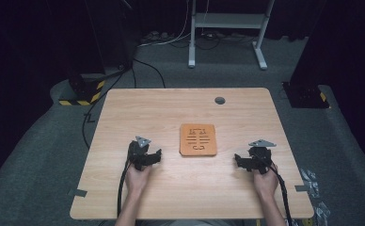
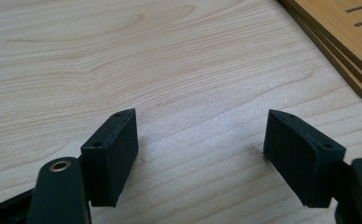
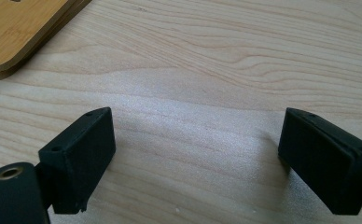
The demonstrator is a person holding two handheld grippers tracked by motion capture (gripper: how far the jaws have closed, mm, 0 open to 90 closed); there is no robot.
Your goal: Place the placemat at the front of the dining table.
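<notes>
Light wood table (image 1: 171, 108); orange slotted board (image 1: 198, 139) flat at ctr, grippers either side.

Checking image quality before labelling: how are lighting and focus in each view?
High view: table evenly lit, surroundings dark, wooden boards soft. Left gripper view: fingers slightly blurred, grain sharp. Right gripper view: pale sheen on the wood between the fingers.

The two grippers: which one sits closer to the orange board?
The left gripper. Only a narrow strip of table separates it from the orange board, while the right gripper sits plainly farther away.
</notes>
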